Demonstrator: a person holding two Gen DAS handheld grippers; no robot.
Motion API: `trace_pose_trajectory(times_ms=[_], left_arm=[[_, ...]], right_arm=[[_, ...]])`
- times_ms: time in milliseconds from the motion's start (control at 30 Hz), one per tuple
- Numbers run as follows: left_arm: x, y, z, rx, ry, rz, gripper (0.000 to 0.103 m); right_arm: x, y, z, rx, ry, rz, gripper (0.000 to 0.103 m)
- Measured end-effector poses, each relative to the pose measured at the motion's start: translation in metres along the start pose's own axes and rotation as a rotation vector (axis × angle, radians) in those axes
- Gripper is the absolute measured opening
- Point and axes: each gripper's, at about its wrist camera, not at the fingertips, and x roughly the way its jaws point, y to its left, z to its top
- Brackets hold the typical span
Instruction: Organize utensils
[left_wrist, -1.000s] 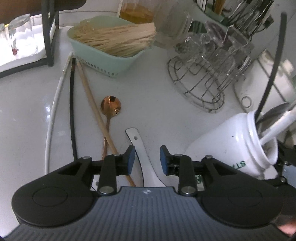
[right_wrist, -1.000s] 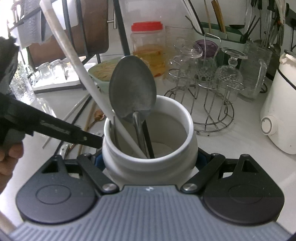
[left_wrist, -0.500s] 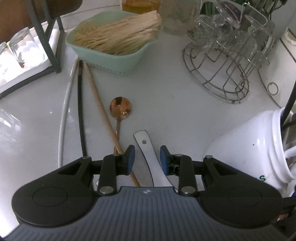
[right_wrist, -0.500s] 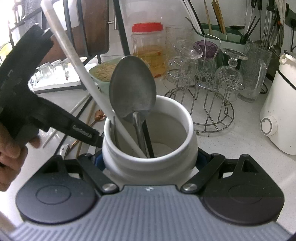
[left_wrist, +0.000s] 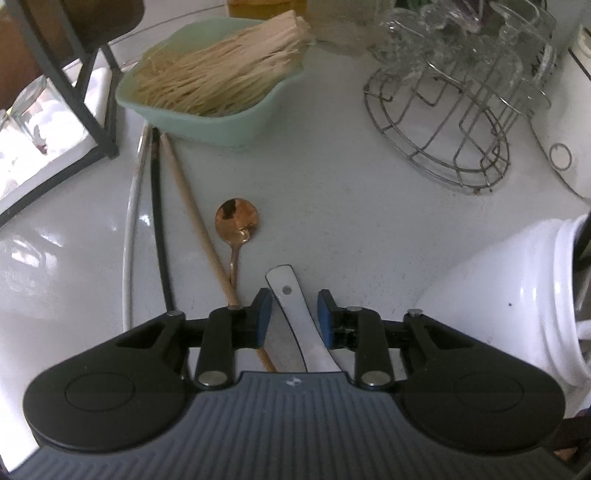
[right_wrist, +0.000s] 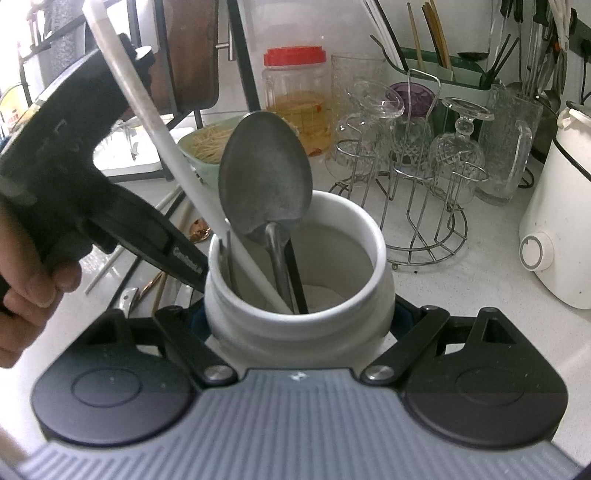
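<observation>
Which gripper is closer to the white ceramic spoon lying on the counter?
Left. The left gripper is over the white ceramic spoon, whose handle lies between its fingers, which have just been closing. The right gripper is off to the side, clamped on the white jar.

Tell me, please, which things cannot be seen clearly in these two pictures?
- White spoon: its bowl is hidden under the left gripper body, left wrist view.
- Right gripper: the white jar covers its pads, right wrist view.
- Jar print: not visible in either view.
- Wooden chopstick: near end hidden by the left gripper.
- Copper spoon: handle end hidden likewise.
</observation>
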Motion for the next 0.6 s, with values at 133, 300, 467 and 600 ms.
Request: trace_pose_trajectory(times_ms=[133, 300, 467, 600], left_arm=[[0.001, -0.002, -0.001, 0.015, -0.008, -0.004, 0.018], [-0.002, 0.004, -0.008, 0.001, -0.016, -0.027, 0.017], [-0.013, 0.013, -0.017, -0.02, -0.049, -0.042, 0.017], [-0.028, 0.022, -0.023, -0.034, -0.097, -0.073, 0.017]], right_arm=[[0.0, 0.0, -0.001, 0.003, -0.002, -0.003, 0.091], [0.001, 0.0, 0.0, 0.014, 0.002, -0.013, 0.091], [0.001, 0.002, 0.0, 0.018, 0.005, -0.024, 0.091], [0.003, 0.003, 0.0, 0.019, 0.003, -0.026, 0.092]])
